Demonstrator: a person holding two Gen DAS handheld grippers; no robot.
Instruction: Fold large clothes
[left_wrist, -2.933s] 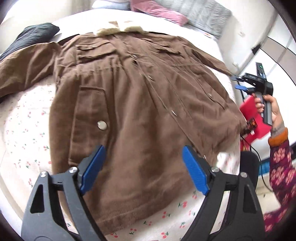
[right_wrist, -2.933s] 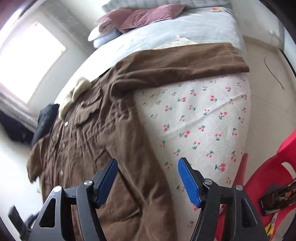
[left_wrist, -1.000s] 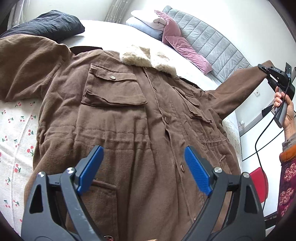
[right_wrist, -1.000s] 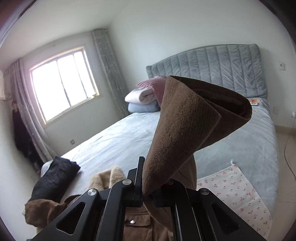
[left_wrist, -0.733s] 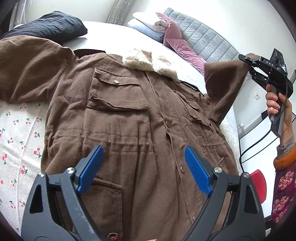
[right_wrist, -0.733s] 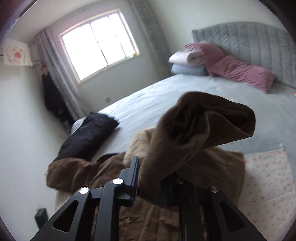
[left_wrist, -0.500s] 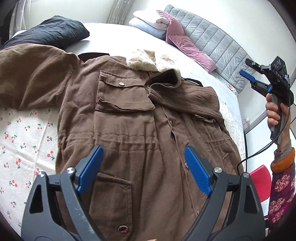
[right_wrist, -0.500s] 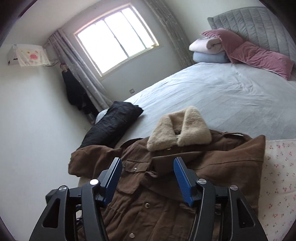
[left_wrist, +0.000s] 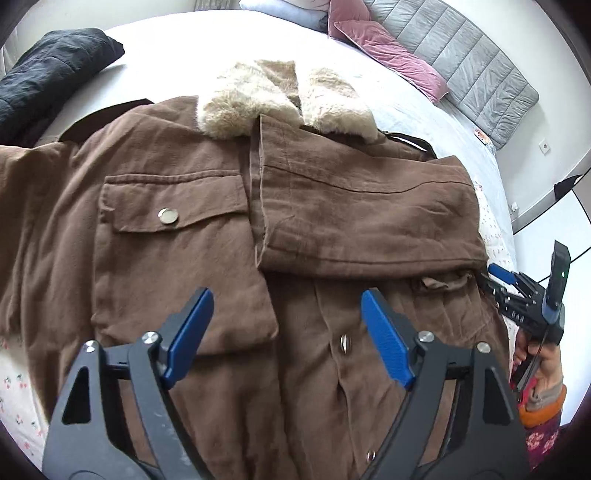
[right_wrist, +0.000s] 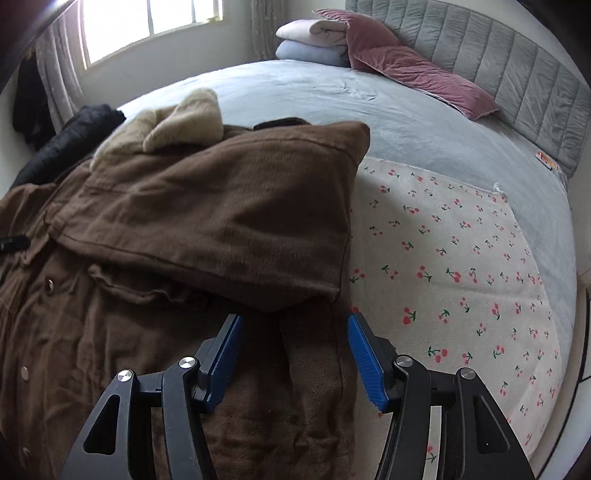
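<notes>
A brown coat (left_wrist: 177, 258) with a cream fur collar (left_wrist: 280, 99) lies front up on the bed, buttoned. Its one sleeve (left_wrist: 362, 214) is folded flat across the chest, cuff near the button line. My left gripper (left_wrist: 286, 306) hovers over the coat's middle below the chest pocket; its jaws are closing, with nothing pinched between the blue pads. My right gripper (right_wrist: 294, 325) stands open low over the coat's side edge (right_wrist: 317, 369), just below the folded sleeve (right_wrist: 221, 221), holding nothing. In the left wrist view the right gripper (left_wrist: 502, 277) shows at the coat's right side.
A cherry-print sheet (right_wrist: 461, 258) lies under the coat on the grey bed. A black garment (left_wrist: 44, 70) sits at the far left. Pink pillows (left_wrist: 388, 48) and folded blankets (right_wrist: 314, 40) rest by the padded headboard (right_wrist: 517, 66). A person's hand (left_wrist: 543, 365) holds the right gripper.
The right gripper carried the sleeve over the chest, let go of it and dropped to the coat's side. The left gripper moved up towards the collar and its jaws narrowed.
</notes>
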